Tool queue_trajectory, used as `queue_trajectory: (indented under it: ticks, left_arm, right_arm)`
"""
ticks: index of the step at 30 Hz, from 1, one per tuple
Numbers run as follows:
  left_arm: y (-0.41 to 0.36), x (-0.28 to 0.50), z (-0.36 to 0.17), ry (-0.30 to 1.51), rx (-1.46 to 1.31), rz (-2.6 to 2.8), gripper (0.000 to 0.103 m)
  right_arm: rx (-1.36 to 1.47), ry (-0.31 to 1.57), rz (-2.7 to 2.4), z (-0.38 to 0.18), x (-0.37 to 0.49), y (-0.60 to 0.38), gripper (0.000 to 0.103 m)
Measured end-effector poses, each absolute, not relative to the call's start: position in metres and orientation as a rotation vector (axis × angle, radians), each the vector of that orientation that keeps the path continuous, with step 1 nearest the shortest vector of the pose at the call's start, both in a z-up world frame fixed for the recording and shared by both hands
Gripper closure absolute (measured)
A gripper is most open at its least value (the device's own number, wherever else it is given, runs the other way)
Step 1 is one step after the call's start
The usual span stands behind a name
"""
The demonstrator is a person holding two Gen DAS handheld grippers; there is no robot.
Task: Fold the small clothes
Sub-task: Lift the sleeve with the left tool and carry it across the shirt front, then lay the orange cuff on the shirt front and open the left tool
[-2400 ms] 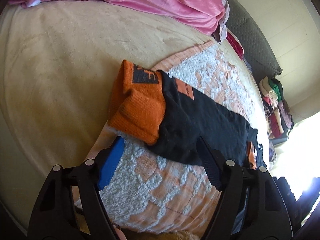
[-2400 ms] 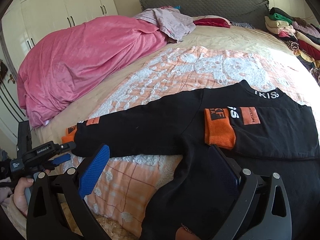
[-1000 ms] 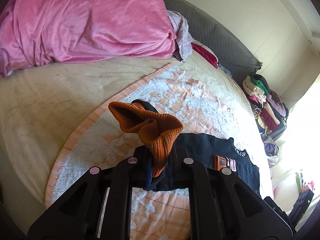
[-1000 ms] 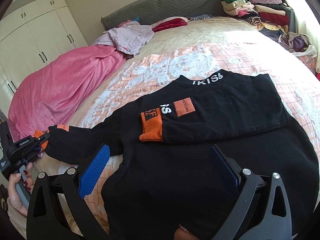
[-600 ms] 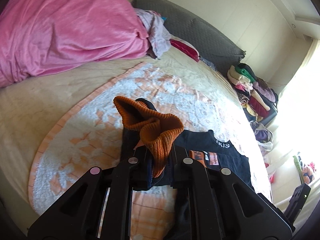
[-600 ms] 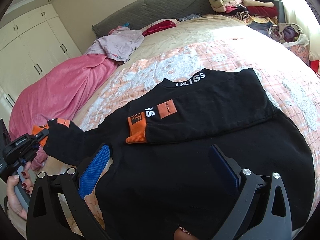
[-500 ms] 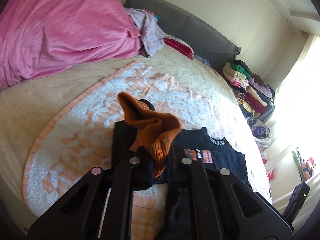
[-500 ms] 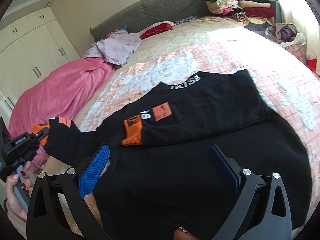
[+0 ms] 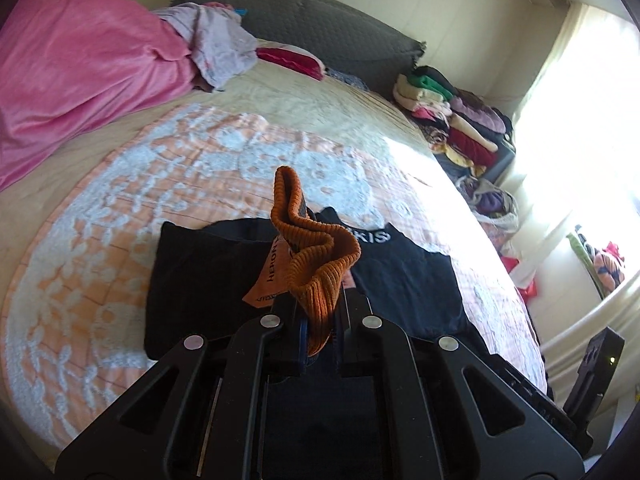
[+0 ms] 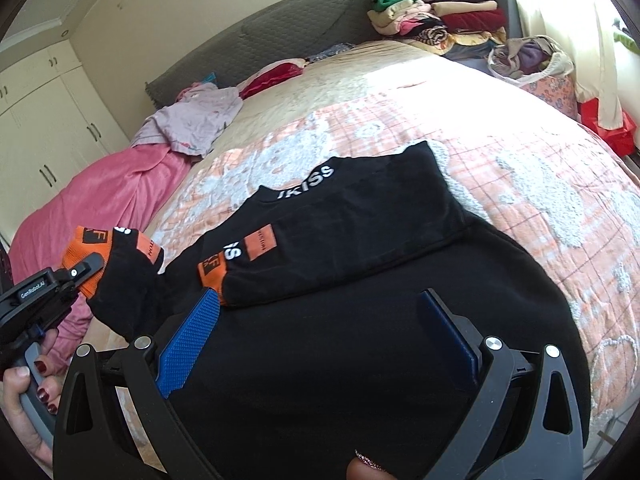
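Gripping one ribbed orange knit cuff [image 9: 316, 264] in clenched left hand-held gripper [image 9: 320, 328]; right hand-held gripper [image 10: 320, 344] released above black sweatshirt [image 10: 360, 320], second cuff [image 10: 212, 272] ahead.

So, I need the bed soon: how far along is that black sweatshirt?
Done: one sleeve lies folded across the black sweatshirt. In hand: the left claw is shut on the other sleeve's orange cuff, lifted over the body. Left: laying that sleeve down and folding the body; the right claw hangs open above it.
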State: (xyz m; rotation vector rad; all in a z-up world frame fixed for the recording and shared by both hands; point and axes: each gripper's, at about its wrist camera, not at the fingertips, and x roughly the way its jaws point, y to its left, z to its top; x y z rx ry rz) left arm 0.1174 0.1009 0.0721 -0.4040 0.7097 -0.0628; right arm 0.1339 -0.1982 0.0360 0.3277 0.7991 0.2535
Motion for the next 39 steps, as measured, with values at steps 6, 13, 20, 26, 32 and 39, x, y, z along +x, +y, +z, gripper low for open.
queue_trajectory:
  ticks: [6,13,20,26,32,39]
  left_arm:
    - [0.068,0.131,0.066,0.739,-0.351,-0.122,0.1]
    - [0.031,0.147,0.048,0.806,-0.29,-0.211,0.1]
    - [0.012,0.159,0.024,0.878,-0.295,-0.292,0.094]
    - [0.018,0.156,0.024,0.877,-0.312,-0.316,0.066]
    - [0.039,0.157,0.028,0.884,-0.277,-0.231,0.066]
    - [0.069,0.151,0.024,0.885,-0.279,-0.144,0.054]
  right_arm:
    - [0.369,0.8,0.211,0.03,0.137,-0.224,0.005]
    - [0.4,0.797,0.174,0.025,0.14,-0.246,0.005]
    - [0.426,0.81,0.138,0.017,0.146,-0.262,0.005]
    - [0.432,0.84,0.16,0.007,0.153,-0.257,0.005]
    - [0.416,0.914,0.254,-0.011,0.166,-0.226,0.005]
    - [0.336,0.95,0.329,-0.026,0.172,-0.182,0.005]
